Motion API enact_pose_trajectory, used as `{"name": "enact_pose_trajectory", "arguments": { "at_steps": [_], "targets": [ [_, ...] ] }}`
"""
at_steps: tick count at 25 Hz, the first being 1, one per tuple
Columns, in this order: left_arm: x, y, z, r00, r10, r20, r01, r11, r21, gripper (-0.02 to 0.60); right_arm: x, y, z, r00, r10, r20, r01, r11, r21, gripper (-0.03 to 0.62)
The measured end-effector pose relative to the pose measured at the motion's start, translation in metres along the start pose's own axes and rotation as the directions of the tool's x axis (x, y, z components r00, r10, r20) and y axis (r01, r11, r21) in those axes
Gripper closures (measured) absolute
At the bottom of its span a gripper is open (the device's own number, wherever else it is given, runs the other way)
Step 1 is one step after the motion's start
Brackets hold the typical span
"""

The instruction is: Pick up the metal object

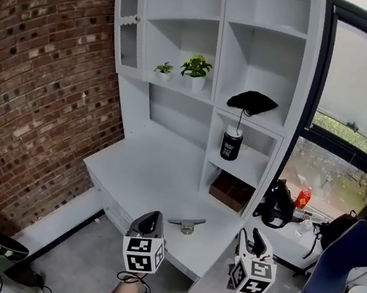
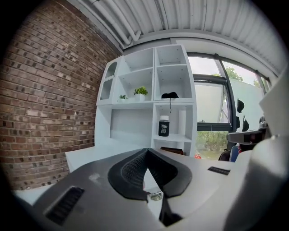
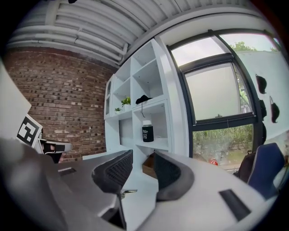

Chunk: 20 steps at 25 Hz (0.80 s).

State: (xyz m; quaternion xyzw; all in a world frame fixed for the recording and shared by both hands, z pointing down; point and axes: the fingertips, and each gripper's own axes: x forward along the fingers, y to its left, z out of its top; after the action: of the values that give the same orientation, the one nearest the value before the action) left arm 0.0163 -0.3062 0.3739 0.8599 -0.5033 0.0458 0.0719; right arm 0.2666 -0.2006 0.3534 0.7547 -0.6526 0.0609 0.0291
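Observation:
The metal object [image 1: 187, 224], a small silvery cleat-shaped piece, lies near the front edge of the white desk top [image 1: 145, 171] of a shelf unit. My left gripper [image 1: 151, 219] hovers just left of it, at the desk's front edge, shut with its tips touching and nothing held. Through the gap below its pads the metal object [image 2: 156, 195] shows in the left gripper view. My right gripper [image 1: 252, 238] hangs to the right of the desk corner, open and empty. In the right gripper view the metal object [image 3: 128, 192] appears low between the fingers [image 3: 114, 171], well ahead of them.
A black jar [image 1: 231, 145] stands on a shelf, with a black cap [image 1: 252, 102] above and a brown box [image 1: 230, 190] below. Two small potted plants [image 1: 196, 66] sit higher up. A brick wall [image 1: 35, 86] is at left; a blue chair [image 1: 337, 261] and bags [image 1: 277, 204] are at right.

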Motion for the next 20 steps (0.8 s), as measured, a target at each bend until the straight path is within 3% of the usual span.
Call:
{"name": "enact_pose_trajectory", "arguments": {
  "at_steps": [11,20],
  "targets": [
    [0.091,0.031,-0.003,0.998,-0.022,-0.052,0.021,0.999,-0.026,0.577,0.08,-0.009,-0.006,0.998,-0.042,-0.054,0.042,0.999,0.002,0.447],
    [0.11,0.039,-0.012,0.997,0.042,-0.07,-0.045,0.998,-0.046,0.577,0.122,-0.019,-0.012,0.996,0.022,-0.09,-0.024,1.0,-0.015,0.447]
  ]
}}
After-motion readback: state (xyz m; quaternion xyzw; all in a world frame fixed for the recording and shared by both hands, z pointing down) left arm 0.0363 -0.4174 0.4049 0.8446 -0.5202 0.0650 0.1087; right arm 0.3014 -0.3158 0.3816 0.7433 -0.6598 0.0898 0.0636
